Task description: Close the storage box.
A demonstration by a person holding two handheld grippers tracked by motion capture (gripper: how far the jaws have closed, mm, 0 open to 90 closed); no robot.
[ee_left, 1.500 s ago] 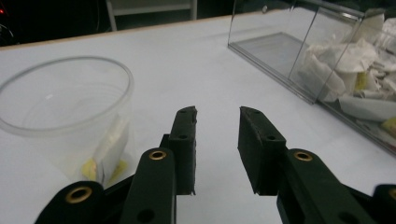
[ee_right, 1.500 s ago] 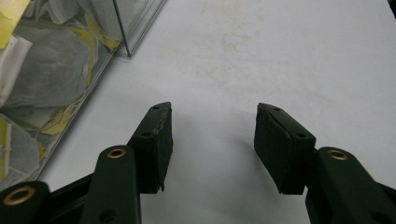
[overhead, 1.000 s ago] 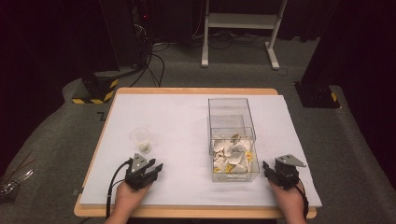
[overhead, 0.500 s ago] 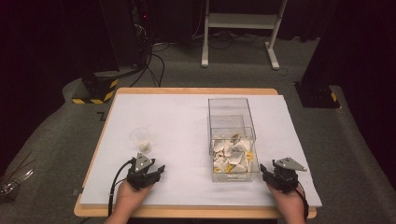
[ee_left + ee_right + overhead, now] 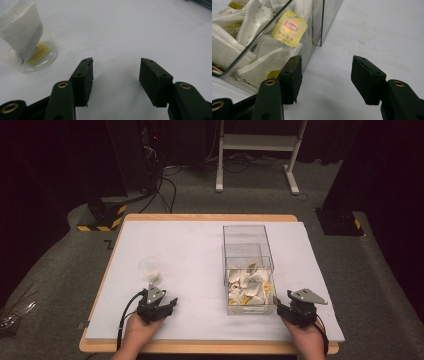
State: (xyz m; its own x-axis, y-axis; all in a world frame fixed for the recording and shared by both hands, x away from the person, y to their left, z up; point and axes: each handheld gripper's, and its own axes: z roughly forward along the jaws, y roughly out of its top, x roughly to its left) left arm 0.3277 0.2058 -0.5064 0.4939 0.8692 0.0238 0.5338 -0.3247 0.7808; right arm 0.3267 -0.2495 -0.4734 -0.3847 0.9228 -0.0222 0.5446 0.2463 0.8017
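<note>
A small clear plastic cup (image 5: 150,268) stands on the white table cover and holds one tea bag (image 5: 23,30) with a yellow tag. A tall clear box (image 5: 248,265) holds several white tea bags (image 5: 249,32) with yellow tags at its near end. My left gripper (image 5: 166,302) (image 5: 116,62) rests just near and right of the cup. Its jaws have just been opening, with nothing between them. My right gripper (image 5: 281,306) (image 5: 327,60) sits beside the box's near right corner. Its jaws have also just been opening, over bare cover.
The white cover (image 5: 190,245) lies on a wooden table (image 5: 210,217) with its front edge just behind both hands. Beyond the table, on grey carpet, are a white frame stand (image 5: 257,150), cables and a black-and-yellow striped base (image 5: 102,215).
The right gripper has shifted slightly beside the box's near corner. The left hand has stayed where it was, near the cup.
</note>
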